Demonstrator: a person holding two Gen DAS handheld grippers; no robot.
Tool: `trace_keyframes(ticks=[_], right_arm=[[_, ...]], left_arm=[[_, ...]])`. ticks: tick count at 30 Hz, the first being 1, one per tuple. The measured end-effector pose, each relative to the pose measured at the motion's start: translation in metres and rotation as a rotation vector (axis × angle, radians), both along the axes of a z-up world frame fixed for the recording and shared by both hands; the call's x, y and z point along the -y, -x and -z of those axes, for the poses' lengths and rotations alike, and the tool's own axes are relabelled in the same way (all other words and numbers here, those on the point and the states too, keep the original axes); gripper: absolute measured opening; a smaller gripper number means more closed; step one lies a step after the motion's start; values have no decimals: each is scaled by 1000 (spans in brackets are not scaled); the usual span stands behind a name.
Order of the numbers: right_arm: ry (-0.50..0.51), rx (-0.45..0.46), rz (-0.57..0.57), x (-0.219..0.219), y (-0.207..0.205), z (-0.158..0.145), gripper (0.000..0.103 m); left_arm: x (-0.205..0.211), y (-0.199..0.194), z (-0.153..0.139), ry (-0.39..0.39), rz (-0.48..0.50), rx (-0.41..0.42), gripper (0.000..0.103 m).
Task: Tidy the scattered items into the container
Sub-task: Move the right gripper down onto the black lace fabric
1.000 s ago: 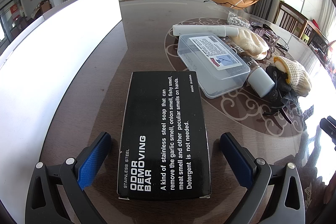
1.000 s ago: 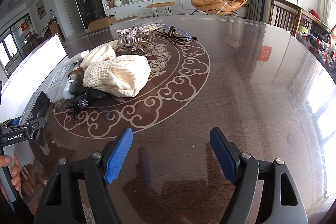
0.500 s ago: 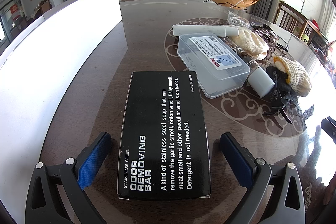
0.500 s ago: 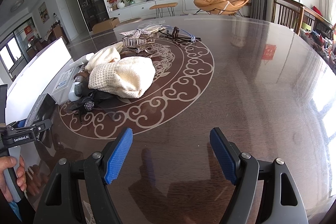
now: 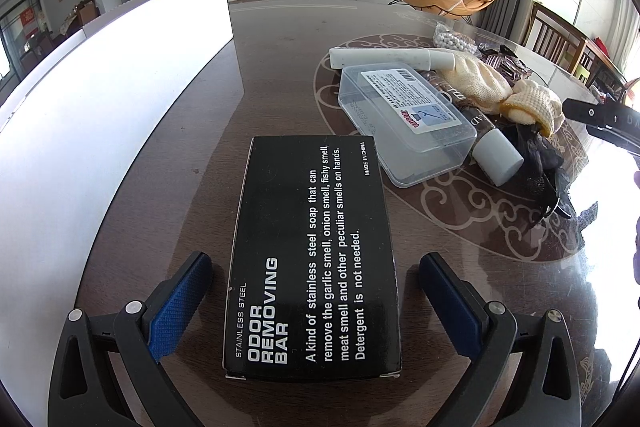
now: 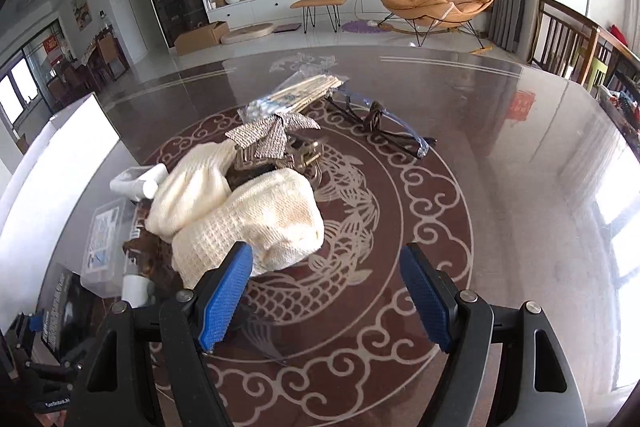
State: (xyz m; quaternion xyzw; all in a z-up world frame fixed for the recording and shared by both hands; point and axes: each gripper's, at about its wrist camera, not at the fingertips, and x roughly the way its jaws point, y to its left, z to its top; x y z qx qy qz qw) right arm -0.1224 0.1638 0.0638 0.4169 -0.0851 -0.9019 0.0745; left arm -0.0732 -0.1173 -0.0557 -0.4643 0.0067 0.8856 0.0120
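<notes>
Black grippers, blue textured fingers [image 5: 180,303], silver screws.

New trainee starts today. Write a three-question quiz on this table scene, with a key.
1. True or false: the left gripper is shut on the black box.
2. Which lies nearest the right gripper: A) glasses, B) knitted cloth, C) swab pack?
3. Fill in: the clear plastic box has a ___ on its top.

Key: 1 false, the jaws stand open on either side of it; 2 B; 3 label.
</notes>
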Motion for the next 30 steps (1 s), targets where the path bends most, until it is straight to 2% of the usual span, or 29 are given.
trace_keyframes(ticks=[2,3,6,9,13,17,20,23,30], right_arm=[[117,4,-121,2,-13,0,77],[119,11,-161,8,-22,3,77],[31,32,-217,31,-45,19,77],[13,43,-262,53,-54,34,77],[-91,41,-257,73,-47,46,77],[-146,35,-221,65,-42,50,77],[-100,48,-234,52,-44,48,77],[-70,59,-300,54,-40,46,77],[-178,39,-337,78,-17,50,77]], left_arm=[[0,0,0,0,0,0,103],[0,0,0,0,0,0,103],[0,0,0,0,0,0,103],[-1,0,0,1,-1,0,103],[-1,1,-1,2,-1,0,103],[-1,1,-1,1,-1,-1,103],[-1,1,-1,2,-1,-1,103],[-1,1,-1,1,-1,0,103],[-1,1,-1,2,-1,-1,103]])
